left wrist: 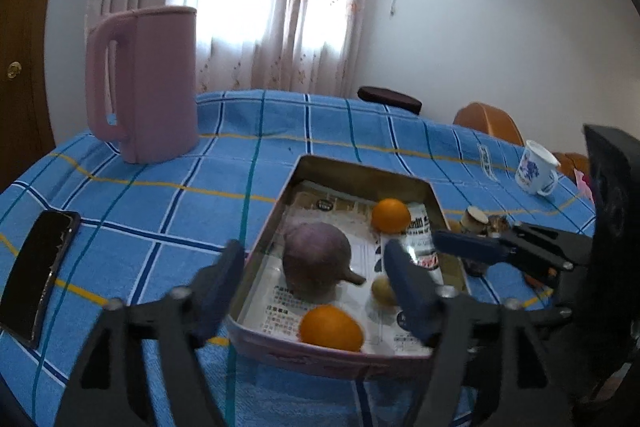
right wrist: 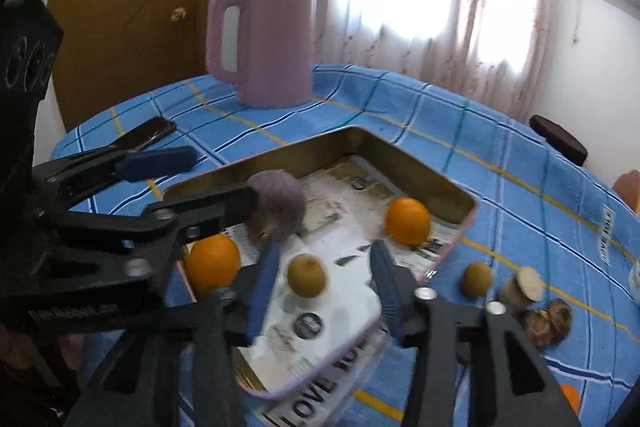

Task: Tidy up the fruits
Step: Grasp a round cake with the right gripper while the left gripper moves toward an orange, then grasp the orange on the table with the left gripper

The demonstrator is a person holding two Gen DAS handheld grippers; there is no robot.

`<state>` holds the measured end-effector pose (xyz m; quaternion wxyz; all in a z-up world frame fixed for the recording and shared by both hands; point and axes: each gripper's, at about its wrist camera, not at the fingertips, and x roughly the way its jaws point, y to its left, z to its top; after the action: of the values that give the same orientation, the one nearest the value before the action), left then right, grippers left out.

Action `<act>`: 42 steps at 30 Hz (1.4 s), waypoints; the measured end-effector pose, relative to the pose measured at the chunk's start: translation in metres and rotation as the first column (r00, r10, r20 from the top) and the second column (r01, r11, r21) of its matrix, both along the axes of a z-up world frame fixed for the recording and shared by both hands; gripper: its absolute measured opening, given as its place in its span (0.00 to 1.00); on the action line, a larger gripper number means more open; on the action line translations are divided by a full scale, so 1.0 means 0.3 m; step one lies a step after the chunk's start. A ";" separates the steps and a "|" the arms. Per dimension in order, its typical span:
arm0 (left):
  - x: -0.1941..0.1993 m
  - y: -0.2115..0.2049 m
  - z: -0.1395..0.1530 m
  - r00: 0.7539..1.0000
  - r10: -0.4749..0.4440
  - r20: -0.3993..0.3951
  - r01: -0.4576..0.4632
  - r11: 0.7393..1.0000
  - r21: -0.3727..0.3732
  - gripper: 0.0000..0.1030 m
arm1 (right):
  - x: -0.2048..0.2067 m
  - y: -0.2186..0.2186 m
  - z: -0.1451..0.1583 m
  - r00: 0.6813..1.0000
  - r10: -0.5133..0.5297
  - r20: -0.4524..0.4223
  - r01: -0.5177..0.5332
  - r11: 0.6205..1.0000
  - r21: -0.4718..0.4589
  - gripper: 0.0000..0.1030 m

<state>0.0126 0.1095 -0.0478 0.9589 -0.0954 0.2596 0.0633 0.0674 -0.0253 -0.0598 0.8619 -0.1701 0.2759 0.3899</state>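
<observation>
Left wrist view: I see my left gripper (left wrist: 312,267) spread wide and empty, one finger (left wrist: 222,281) outside the tin tray's (left wrist: 260,247) left wall, the other over its paper lining.
Right wrist view: my right gripper (right wrist: 320,267) is also wide apart, holding nothing, poised above a small greenish-brown fruit (right wrist: 307,275) lying on the paper inside the tray (right wrist: 416,151).
Fruit in the tray: a large purple bulb-like fruit (left wrist: 318,259) sits near the middle; one orange (left wrist: 391,215) lies toward the far right corner, a second orange (left wrist: 331,327) against the near wall; the small greenish-brown fruit (left wrist: 383,290) is between them, partly behind my finger.
Fruit outside the tray: another small greenish-brown fruit (right wrist: 476,279) rests on the tablecloth (right wrist: 520,195) just beside the tray's right wall, with a pale cut piece (right wrist: 524,287) and a dark knobbly lump (right wrist: 546,319) near it; I cannot tell what those two are.
Right gripper, seen from the left: its blue-tipped finger (left wrist: 468,245) reaches in over the tray's right edge.
Table surroundings: a pink jug (left wrist: 146,83) stands at the far left, a phone (left wrist: 38,273) lies at the left edge, a white cup (left wrist: 536,167) with blue print stands at far right.
</observation>
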 end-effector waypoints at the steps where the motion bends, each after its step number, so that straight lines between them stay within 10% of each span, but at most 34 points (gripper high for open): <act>1: -0.005 -0.002 0.007 1.000 -0.005 0.009 0.005 1.000 0.001 0.74 | 0.006 -0.016 0.005 1.000 -0.013 0.005 0.013 1.000 0.004 0.50; 8: -0.006 -0.047 0.027 0.999 -0.015 0.047 0.015 1.000 0.002 0.88 | 0.116 -0.202 0.011 0.973 -0.232 -0.010 0.232 0.973 -0.007 0.50; 19: 0.014 -0.116 0.035 0.997 -0.058 0.042 0.057 0.998 0.035 0.88 | 0.196 -0.147 -0.099 0.963 -0.246 -0.108 0.225 0.958 -0.179 0.49; 21: 0.018 -0.126 0.037 0.997 -0.063 0.041 0.061 0.997 0.039 0.88 | 0.190 -0.161 -0.084 0.966 -0.246 -0.084 0.230 0.960 -0.159 0.35; 42: 0.222 -0.617 0.028 0.925 -0.373 -0.073 0.378 0.923 0.076 0.88 | 0.151 -0.727 0.029 0.848 -0.528 -0.049 0.530 0.847 0.052 0.35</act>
<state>0.0791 -0.0755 -0.0393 0.9487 0.0005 0.2973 -0.1077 0.1126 -0.2434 -0.0511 0.9363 -0.0538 0.3134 0.1490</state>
